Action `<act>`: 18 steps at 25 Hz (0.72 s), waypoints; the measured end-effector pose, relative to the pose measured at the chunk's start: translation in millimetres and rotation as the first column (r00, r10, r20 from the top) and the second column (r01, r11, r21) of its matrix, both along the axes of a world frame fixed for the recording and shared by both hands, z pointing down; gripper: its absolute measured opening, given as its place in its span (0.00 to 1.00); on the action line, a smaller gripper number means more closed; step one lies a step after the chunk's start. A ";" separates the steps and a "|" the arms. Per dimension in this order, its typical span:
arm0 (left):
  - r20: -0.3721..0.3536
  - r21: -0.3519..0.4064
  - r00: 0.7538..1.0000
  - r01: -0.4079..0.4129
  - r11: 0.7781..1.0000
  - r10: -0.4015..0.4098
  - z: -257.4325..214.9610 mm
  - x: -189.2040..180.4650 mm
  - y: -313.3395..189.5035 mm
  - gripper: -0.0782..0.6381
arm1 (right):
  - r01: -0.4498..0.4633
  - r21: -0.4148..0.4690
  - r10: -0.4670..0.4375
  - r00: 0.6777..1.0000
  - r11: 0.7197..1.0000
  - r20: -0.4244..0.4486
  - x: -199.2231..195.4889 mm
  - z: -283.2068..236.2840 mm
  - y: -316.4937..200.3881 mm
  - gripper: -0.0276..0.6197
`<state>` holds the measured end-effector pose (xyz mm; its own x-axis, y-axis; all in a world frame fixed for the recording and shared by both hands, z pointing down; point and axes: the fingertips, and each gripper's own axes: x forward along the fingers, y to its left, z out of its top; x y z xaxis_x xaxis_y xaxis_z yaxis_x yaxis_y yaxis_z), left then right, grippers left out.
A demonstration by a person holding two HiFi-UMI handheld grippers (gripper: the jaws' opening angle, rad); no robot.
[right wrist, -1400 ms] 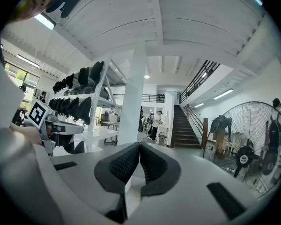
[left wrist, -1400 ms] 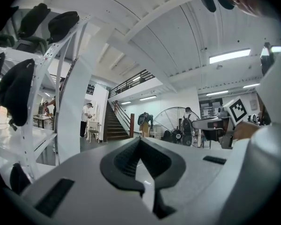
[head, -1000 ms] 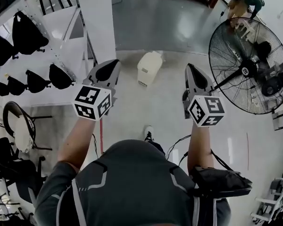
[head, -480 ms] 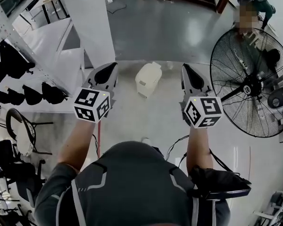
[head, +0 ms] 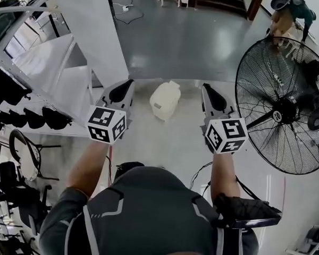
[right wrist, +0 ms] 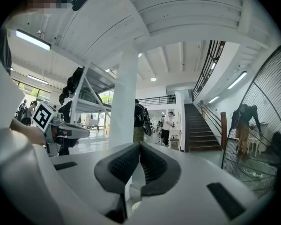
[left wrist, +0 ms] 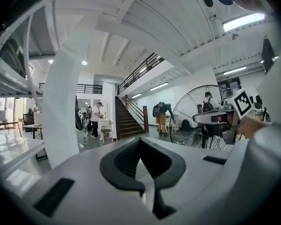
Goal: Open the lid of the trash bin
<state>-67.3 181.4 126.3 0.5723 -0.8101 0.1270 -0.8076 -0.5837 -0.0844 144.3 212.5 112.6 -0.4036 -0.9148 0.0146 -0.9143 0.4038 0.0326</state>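
Ahead, the bin [head: 165, 100] stands on the floor [head: 202, 41] between left gripper [head: 129, 83] and right gripper [head: 204, 87], both with fingers closed on nothing.

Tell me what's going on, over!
Left gripper, right gripper shut, empty. Trash bin ahead on floor, lid closed, untouched. Big fan stands right, not blocking.
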 end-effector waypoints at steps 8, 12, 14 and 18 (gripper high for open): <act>0.009 0.010 1.000 -0.015 1.000 0.015 12.8 3.0 -44.5 0.12 | -0.008 0.009 0.008 1.000 1.000 -0.007 -2.4 6.2 -42.7 0.08; -0.012 0.024 0.998 -0.058 0.998 0.058 16.9 -0.2 -84.7 0.12 | -0.051 0.010 0.051 0.998 0.999 -0.027 -6.9 7.3 -78.2 0.08; -0.016 0.030 0.997 -0.071 0.997 0.072 14.8 -4.9 -108.5 0.12 | -0.067 0.005 0.067 0.997 0.998 -0.036 -12.0 6.6 -97.8 0.08; -0.029 0.040 0.995 -0.094 0.995 0.096 -1.3 -9.3 -155.7 0.12 | -0.092 -0.016 0.091 0.994 0.996 -0.056 -18.5 -4.2 -136.1 0.09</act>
<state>-76.6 25.7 125.0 0.6501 -0.7558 0.0783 -0.7511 -0.6548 -0.0842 125.7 76.4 108.4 -0.3165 -0.9472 0.0516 -0.9443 0.3197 0.0773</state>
